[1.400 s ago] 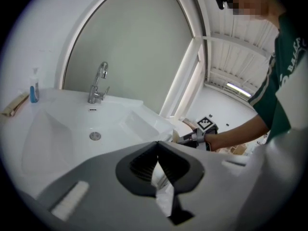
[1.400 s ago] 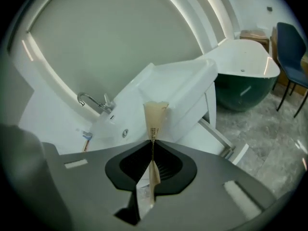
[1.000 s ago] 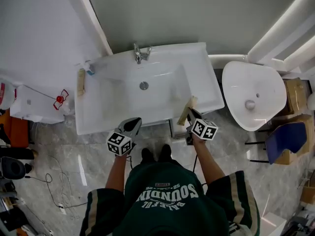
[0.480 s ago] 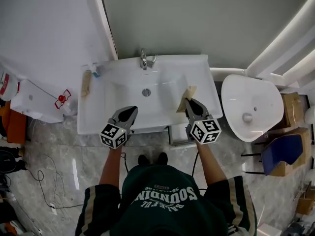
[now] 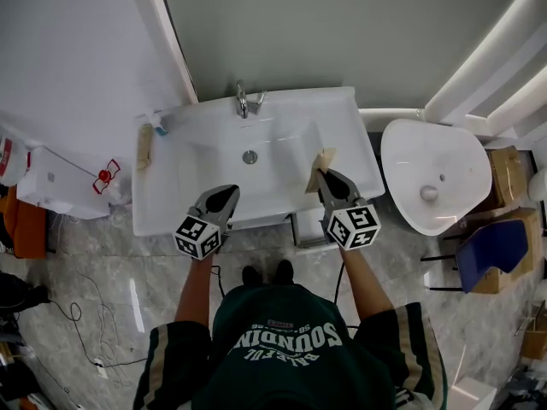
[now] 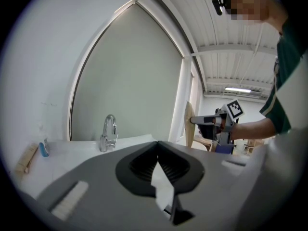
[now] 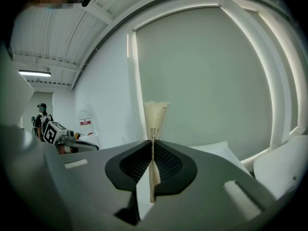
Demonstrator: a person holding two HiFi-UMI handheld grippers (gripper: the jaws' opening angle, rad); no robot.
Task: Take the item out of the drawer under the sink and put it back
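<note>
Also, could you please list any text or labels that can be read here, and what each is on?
"SOUNDIN": large print on the shirt, upside down.
Smaller line beside it: too small to read.
Red label on a white container: blurred.
Print on the item in the right hand-held gripper: too small.

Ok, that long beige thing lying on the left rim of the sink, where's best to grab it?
Probably at mid-length on the long beige thing, coming straight down and closing across its narrow width. It lies flat along the sink's left rim, so only its long sides are free. The left gripper, shut and empty, is nearer.
</note>
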